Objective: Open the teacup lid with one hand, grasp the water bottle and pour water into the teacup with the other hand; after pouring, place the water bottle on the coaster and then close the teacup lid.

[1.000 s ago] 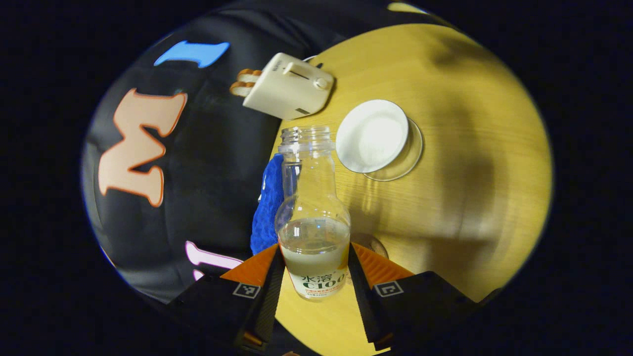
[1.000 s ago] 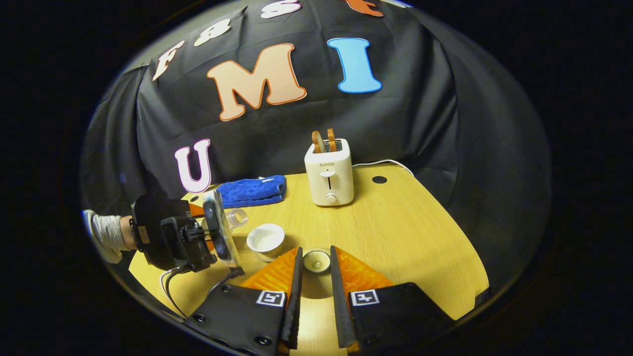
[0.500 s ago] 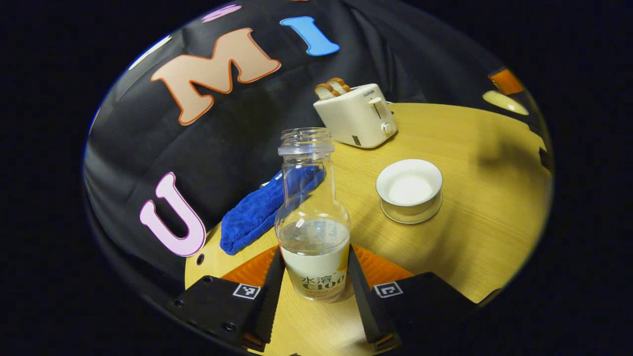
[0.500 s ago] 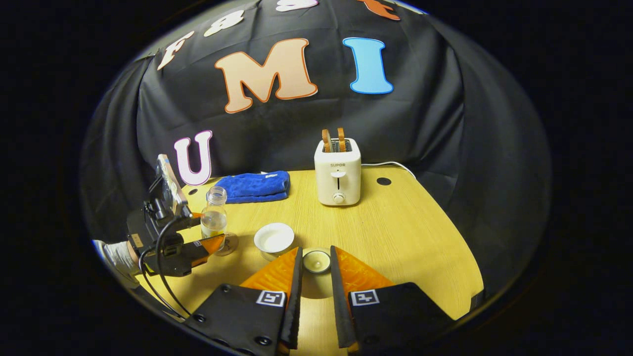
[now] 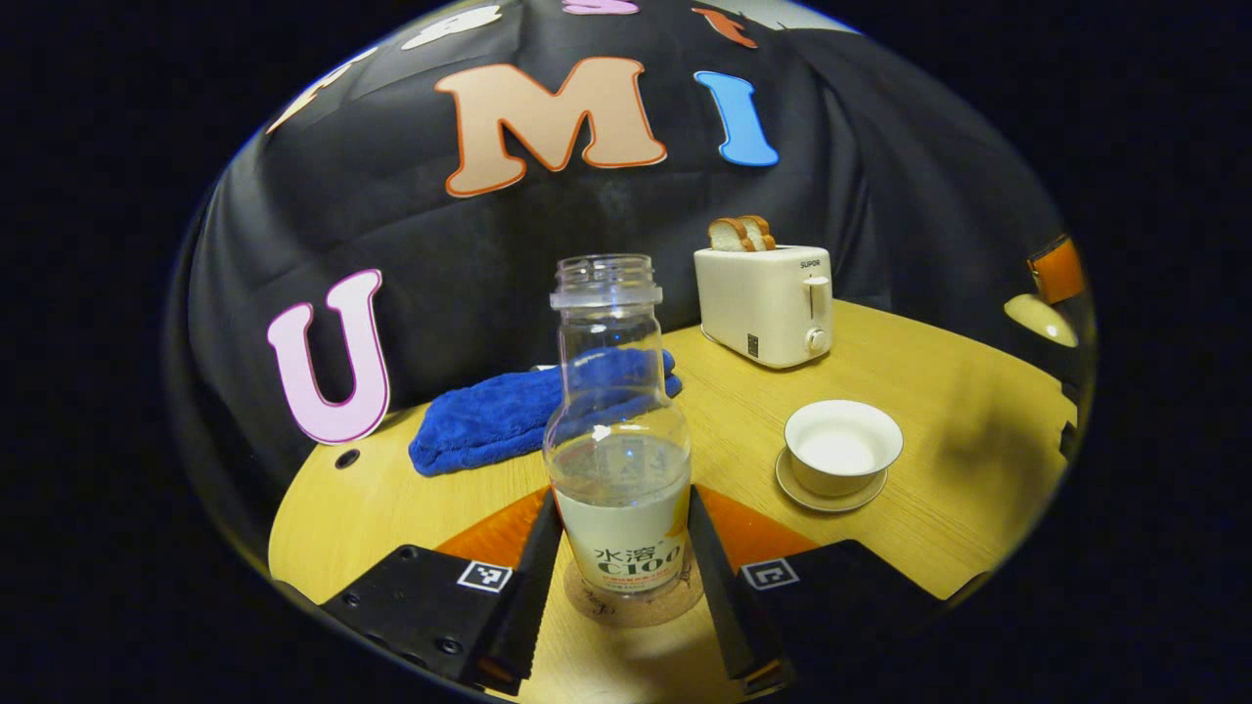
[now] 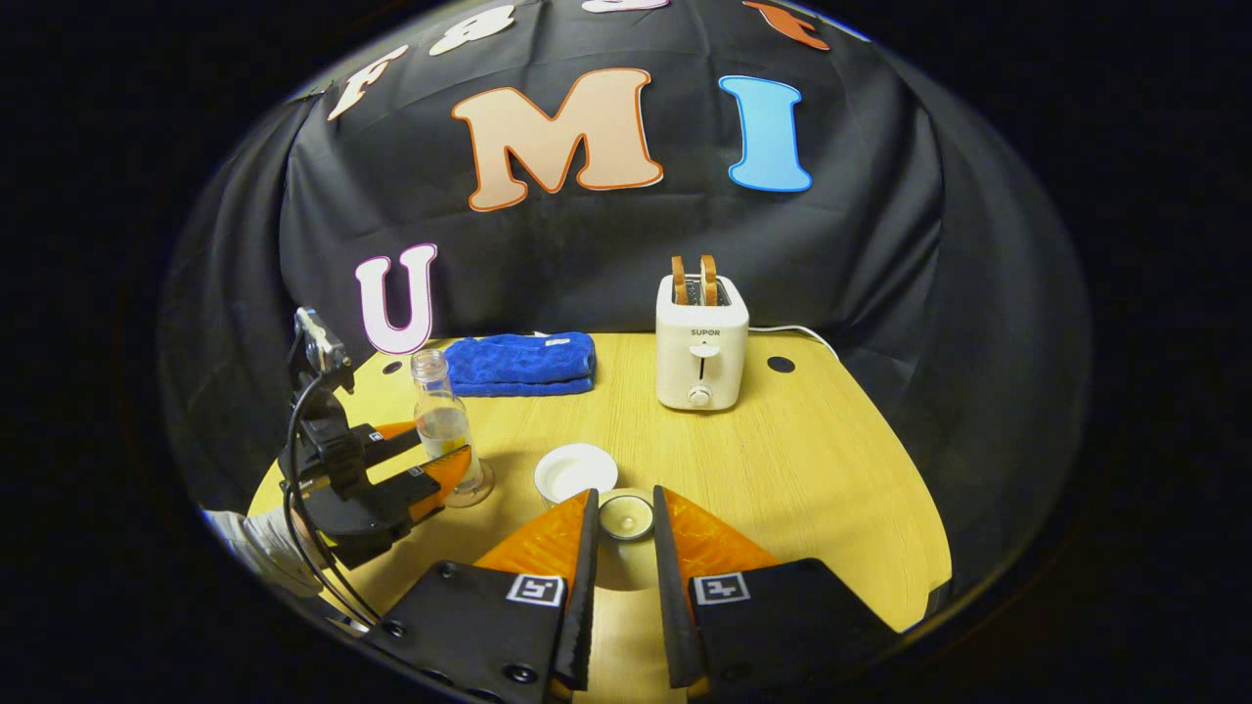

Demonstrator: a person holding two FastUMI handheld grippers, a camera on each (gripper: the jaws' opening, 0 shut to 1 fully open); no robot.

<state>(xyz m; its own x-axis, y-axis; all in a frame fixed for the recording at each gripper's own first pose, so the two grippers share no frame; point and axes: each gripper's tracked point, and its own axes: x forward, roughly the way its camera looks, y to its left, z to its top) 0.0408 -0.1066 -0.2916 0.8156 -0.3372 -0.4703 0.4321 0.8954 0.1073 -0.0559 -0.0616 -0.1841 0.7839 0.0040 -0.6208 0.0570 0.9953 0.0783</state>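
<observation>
The step in hand looks like setting the water bottle (image 5: 618, 460) down on the coaster (image 5: 633, 604). To do it well, keep the bottle upright, let its base seat flat inside the coaster's rim, then part the fingers evenly and back straight out, since the open neck stands tall and could tip. In the left gripper view the bottle stands at lower centre, upright on the coaster, with the left gripper (image 5: 618, 572) clenched on its labelled lower body, a finger on each side. The open teacup (image 5: 842, 458) sits on its saucer on the bench (image 5: 939, 391), right of centre. In the right gripper view the right gripper (image 6: 624, 523) grasps the small lid (image 6: 625, 516) between its fingers at bottom centre, just beside the teacup (image 6: 575, 473).
</observation>
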